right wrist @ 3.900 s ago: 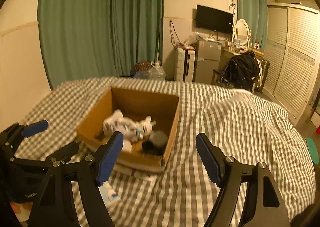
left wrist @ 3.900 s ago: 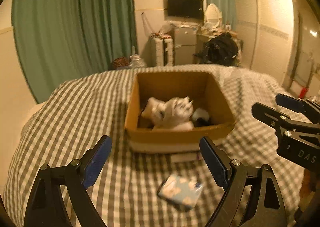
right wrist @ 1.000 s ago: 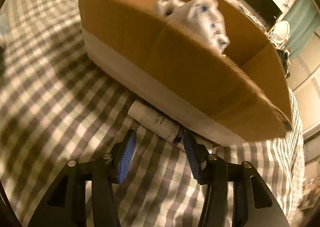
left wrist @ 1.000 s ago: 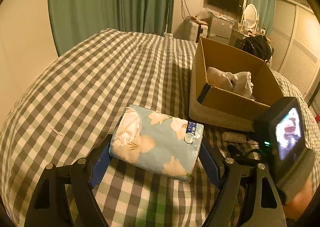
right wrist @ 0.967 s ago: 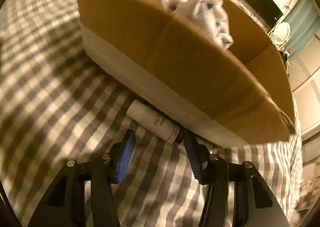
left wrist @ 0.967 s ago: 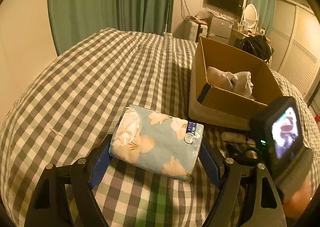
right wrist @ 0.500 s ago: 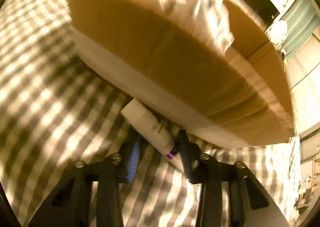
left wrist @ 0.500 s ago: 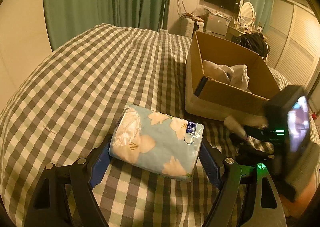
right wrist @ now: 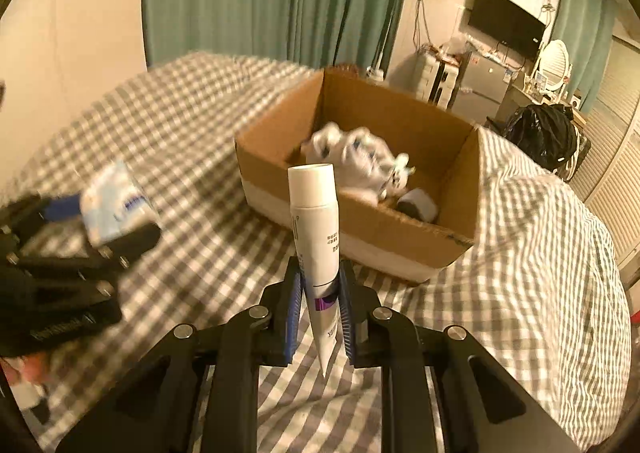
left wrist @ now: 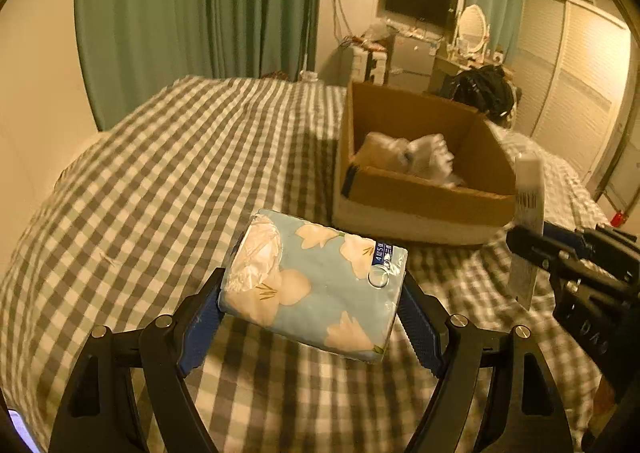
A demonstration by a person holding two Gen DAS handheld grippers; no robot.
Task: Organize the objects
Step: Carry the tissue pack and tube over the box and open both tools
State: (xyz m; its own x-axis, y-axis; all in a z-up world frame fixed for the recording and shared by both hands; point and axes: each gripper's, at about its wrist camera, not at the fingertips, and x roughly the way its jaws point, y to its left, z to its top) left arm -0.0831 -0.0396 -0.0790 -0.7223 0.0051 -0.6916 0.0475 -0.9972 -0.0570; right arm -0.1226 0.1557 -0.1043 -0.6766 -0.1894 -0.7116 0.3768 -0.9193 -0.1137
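Gripping a blue floral tissue pack (left wrist: 316, 281), left gripper (left wrist: 312, 317); right gripper (right wrist: 319, 305) clamps white tube (right wrist: 316, 221), print illegible.

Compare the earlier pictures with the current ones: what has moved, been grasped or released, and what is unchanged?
The right gripper has just been closing and is now shut on the white tube, which lay on the bedspread against the cardboard box and is now lifted, cap up. The left gripper, empty at first, took hold of the tissue pack and still holds it. The box and its contents stay put.
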